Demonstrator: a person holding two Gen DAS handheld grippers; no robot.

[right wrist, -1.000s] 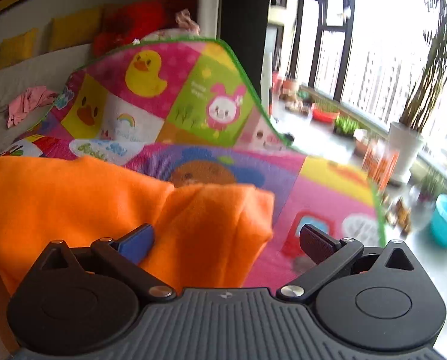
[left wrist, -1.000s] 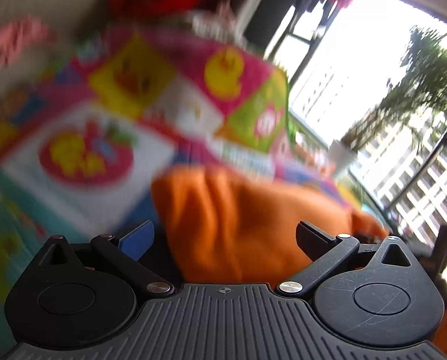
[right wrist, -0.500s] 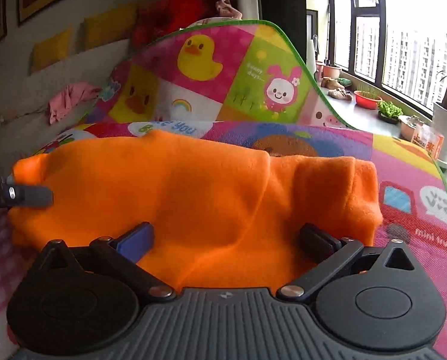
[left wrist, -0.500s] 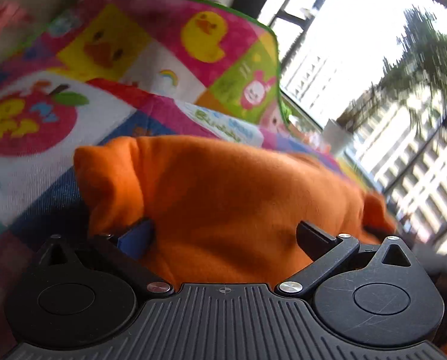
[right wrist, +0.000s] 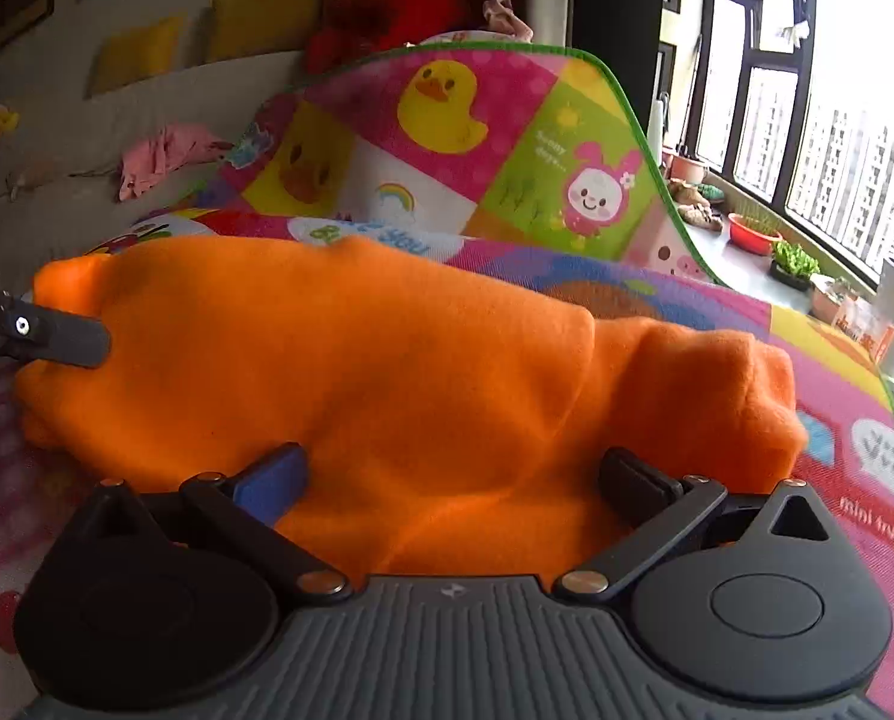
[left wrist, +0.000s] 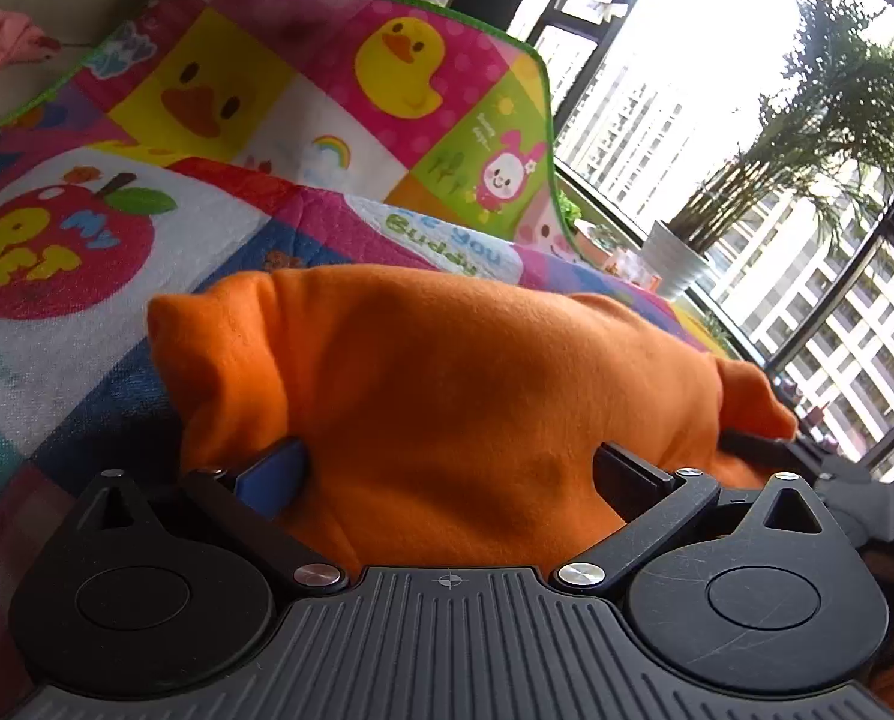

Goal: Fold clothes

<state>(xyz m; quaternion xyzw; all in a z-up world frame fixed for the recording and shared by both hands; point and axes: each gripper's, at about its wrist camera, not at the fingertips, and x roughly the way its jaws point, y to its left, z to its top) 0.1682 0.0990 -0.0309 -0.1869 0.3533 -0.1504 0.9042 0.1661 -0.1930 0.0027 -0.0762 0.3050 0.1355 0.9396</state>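
Lying bunched in a low heap on the colourful play mat (right wrist: 717,306), the orange fleece garment (right wrist: 387,372), filling the middle of both wrist views. Folding over itself, with one thick roll ending near the right side of the mat and another lump on the left end.

Reaching into the near edge of this cloth, the right tongs (right wrist: 450,477), with the blue finger and the black finger spread wide apart and the fleece bulging between them, not pinched. Doing the same from the other end, the left tongs (left wrist: 447,474), also gaping wide, with orange cloth pressing up between the fingers. Showing at the left edge of the right wrist view, one dark finger tip of the left tongs, touching the left lump of the garment.

Curling upward behind the garment, the far part of the mat with its green border, showing ducks, a rainbow and a pink rabbit. Lying further back on a pale surface, a pink cloth (right wrist: 159,159). Standing by the big window (left wrist: 657,120), a potted plant (left wrist: 807,156) in a white pot.
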